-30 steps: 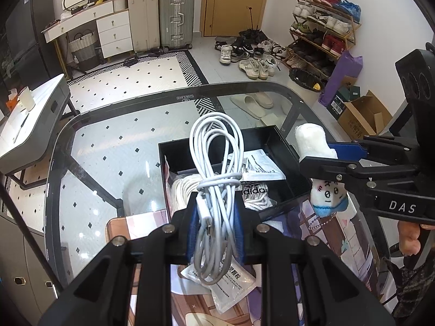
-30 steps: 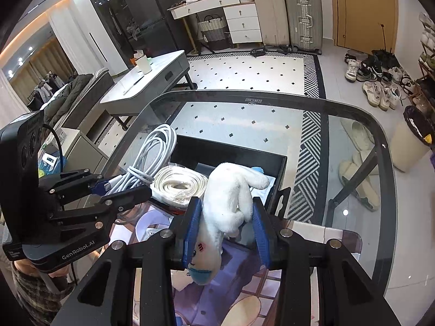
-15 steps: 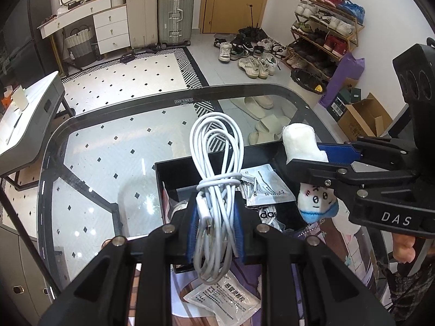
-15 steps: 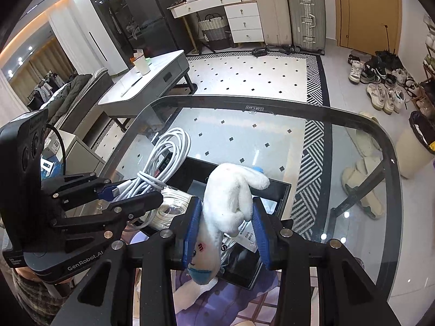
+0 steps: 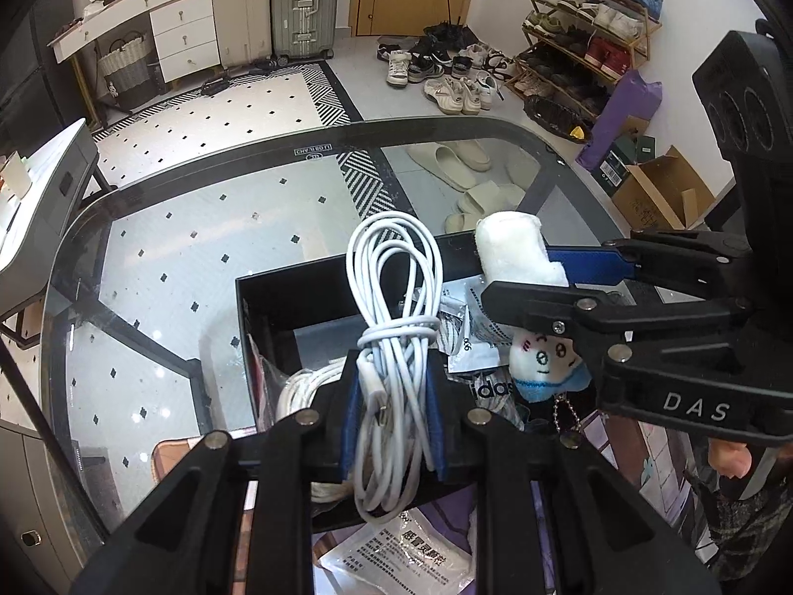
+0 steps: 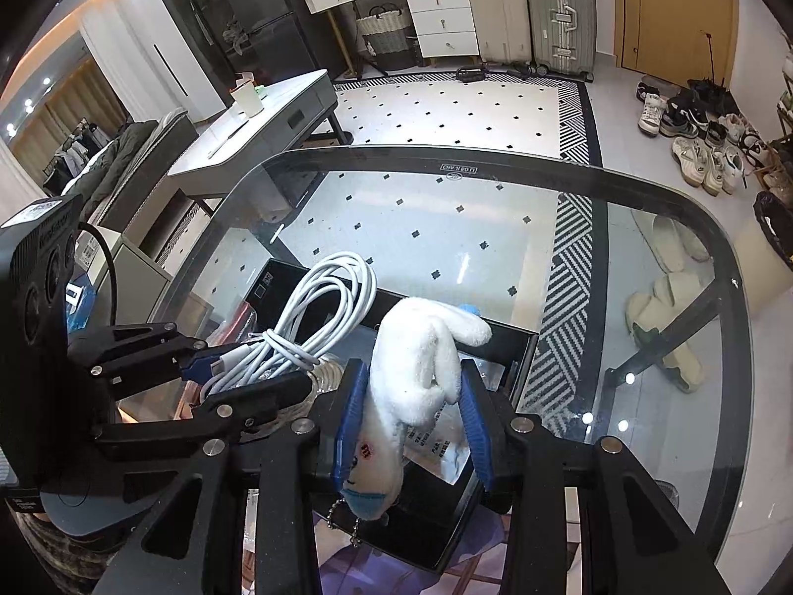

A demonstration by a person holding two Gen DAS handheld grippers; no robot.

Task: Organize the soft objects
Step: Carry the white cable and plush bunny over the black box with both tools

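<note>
Gripping tight, the left gripper (image 5: 391, 411) was clamped on a coiled white cable (image 5: 396, 327), its blue pads pressing the bundle from both sides while the loops stood up above the fingers and the tail hung down below them. That cable bundle hovered right over the black box (image 5: 277, 297), above the near part of its opening. Over on the other side, the right gripper (image 6: 411, 426) was clenched on a white plush toy (image 6: 421, 377), squeezed between its blue pads, the toy's stitched face and blue bottom pointing down and its small ball chain (image 6: 342, 510) dangling beneath. From the left wrist view, that toy (image 5: 520, 258) was held over the right half of the black box, just beside the cable and apart from it.

Inside the black box lay another roll of white cord (image 5: 302, 386), pushed toward its left wall, with printed plastic packets (image 5: 476, 352) heaped near its middle and right. One more white packet (image 5: 401, 555) lay outside, on the near side of the black box, resting on a purple printed mat (image 6: 396, 575). All of it sat on a glass table (image 6: 495, 228) with a dark rim, the black box close to the table's near edge and the far stretch of glass showing the patterned floor beneath.
</note>
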